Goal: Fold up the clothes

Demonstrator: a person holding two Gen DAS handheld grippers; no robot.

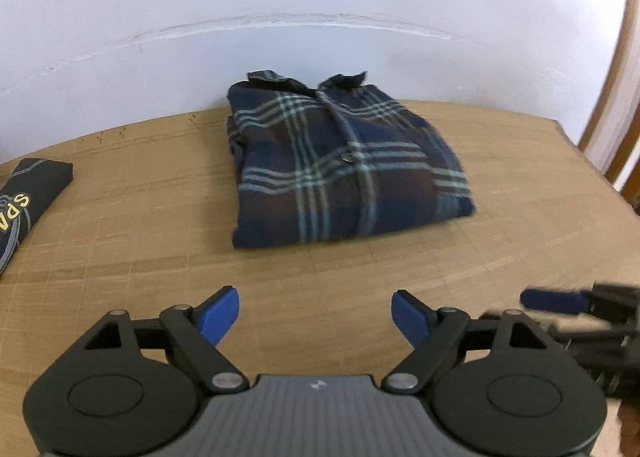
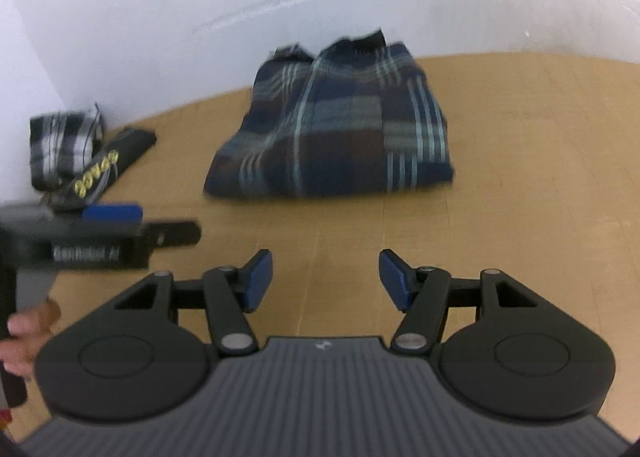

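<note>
A navy and brown plaid shirt (image 1: 344, 165) lies folded into a neat rectangle on the wooden table (image 1: 160, 217), collar toward the white wall; the right wrist view shows the plaid shirt (image 2: 336, 129) blurred. My left gripper (image 1: 316, 315) hovers open over bare wood in front of the shirt, with nothing between its blue pads. My right gripper (image 2: 326, 277) is also open and empty, a good way short of the shirt. Each gripper shows at the edge of the other's view.
A folded black garment with yellow lettering (image 1: 28, 201) lies at the table's left; beside the black garment (image 2: 108, 169) sits a folded black-and-white checked cloth (image 2: 64, 141) near the wall corner. A hand (image 2: 24, 337) holds the left gripper. A wooden frame (image 1: 616, 97) stands at right.
</note>
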